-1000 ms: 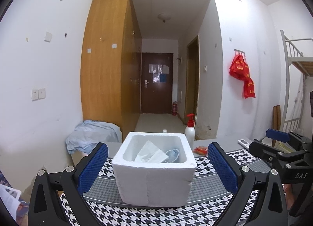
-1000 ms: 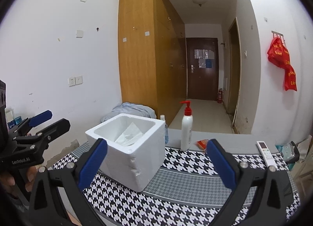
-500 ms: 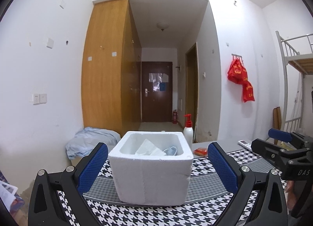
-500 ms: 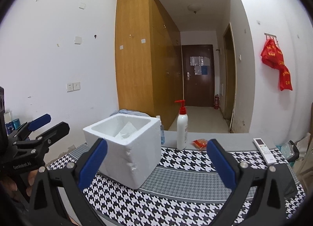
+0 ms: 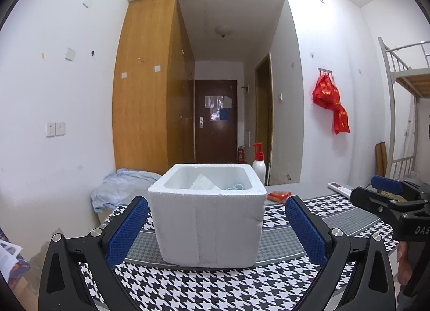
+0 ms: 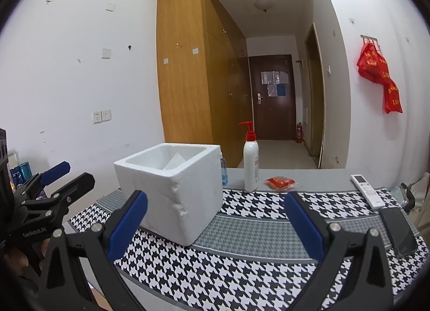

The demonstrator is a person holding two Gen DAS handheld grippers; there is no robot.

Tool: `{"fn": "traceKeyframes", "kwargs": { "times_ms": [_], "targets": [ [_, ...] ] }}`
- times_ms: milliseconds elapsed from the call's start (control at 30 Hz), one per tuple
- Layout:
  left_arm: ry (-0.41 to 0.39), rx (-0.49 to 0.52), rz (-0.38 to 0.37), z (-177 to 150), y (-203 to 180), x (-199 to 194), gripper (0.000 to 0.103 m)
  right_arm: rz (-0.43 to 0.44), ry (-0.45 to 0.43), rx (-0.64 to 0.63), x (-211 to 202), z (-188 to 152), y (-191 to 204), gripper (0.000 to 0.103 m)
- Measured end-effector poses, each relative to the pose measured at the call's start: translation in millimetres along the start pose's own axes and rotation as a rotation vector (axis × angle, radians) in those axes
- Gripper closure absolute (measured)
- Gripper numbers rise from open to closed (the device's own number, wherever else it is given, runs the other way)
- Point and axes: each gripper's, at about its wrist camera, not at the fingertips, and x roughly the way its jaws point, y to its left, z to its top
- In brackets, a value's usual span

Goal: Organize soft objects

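Grey table (image 6: 317, 176), houndstooth mat (image 6: 242, 265), foam box (image 6: 174, 190), pump bottle (image 6: 251, 165), remote (image 6: 367, 190), phone (image 6: 399, 231)

I count one white foam box (image 5: 207, 214) at my twelve o'clock, one pump bottle (image 6: 251, 161) at one o'clock, one red packet (image 6: 280, 182), one remote control (image 6: 367, 190), one phone (image 6: 398, 231) at three o'clock, and two red bags (image 6: 379, 77) hanging on the wall.

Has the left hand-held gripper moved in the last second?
Yes. The left hand-held gripper sank: the foam box now hides more of its contents and stands higher against the brown door.
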Motion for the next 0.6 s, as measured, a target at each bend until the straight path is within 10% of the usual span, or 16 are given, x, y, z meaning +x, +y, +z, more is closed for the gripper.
{"fn": "traceKeyframes", "kwargs": {
  "times_ms": [600],
  "targets": [
    [0.045, -0.002, 0.007, -16, 1, 7, 0.001, -0.001, 0.023, -0.015, 1, -15, 1, 0.0]
  ]
}}
